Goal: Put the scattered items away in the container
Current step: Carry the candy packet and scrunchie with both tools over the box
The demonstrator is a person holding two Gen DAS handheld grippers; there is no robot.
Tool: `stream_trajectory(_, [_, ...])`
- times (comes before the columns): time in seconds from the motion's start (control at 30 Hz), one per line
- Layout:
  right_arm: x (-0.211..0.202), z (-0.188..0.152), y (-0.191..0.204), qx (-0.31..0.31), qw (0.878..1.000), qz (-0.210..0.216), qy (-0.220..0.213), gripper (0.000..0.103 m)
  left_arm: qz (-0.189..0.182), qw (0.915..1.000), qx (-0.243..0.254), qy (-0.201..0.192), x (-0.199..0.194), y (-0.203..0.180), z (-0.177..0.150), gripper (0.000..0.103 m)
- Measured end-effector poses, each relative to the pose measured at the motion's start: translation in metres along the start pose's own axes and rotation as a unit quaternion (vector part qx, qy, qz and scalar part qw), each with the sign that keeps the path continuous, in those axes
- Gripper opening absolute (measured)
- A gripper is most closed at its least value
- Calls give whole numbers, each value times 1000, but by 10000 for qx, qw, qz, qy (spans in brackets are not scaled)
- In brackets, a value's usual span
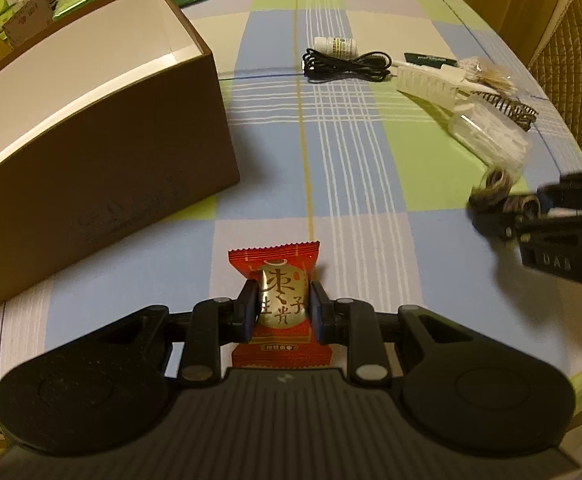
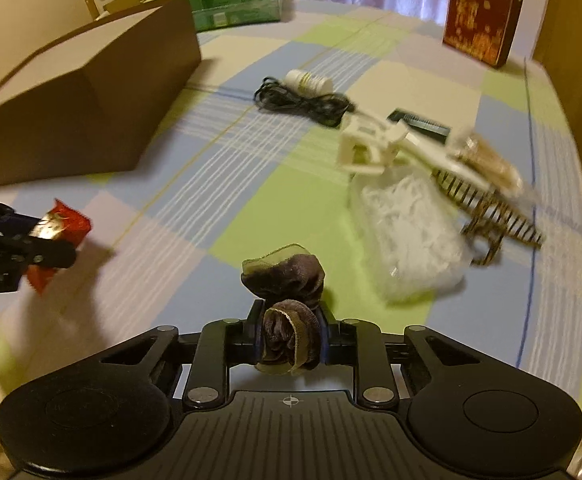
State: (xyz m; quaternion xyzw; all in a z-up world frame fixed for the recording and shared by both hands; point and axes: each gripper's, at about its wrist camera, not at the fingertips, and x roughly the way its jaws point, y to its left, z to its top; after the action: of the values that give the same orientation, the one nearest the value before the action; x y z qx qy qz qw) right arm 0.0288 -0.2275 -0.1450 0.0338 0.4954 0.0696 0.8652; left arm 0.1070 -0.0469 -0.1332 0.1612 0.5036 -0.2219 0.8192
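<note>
Light: warm, dim indoor light with a yellowish cast over the checked blue, green and white tablecloth (image 1: 331, 168).
Shadows: soft ones fall beside the brown cardboard box with a white inside (image 1: 103, 184).
Blur: the right wrist view smears the white plastic clip (image 2: 371, 148) and the clear bag (image 2: 411, 232) beyond the box.
Distortion: fisheye bending curves the tablecloth's edges; corners go dark.
Sharpness: the left wrist view is crisper near its centre.

the red snack packet (image 1: 275, 304) has big chinese letters 枣, 生, 贵, 子. the black right gripper (image 1: 491, 204) body says "uas".
</note>
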Motion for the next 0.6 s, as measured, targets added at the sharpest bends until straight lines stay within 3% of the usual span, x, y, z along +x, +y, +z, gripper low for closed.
stream_trajectory(0.33, [-41, 15, 23, -91, 9965, 758, -334, 27, 173, 9985, -311, -416, -48, -3, -15, 22])
stream_trajectory(0.6, [-64, 47, 53, -266, 9915, 1032, -744, 27, 268, 9943, -488, -906, -85, 16, -8, 22])
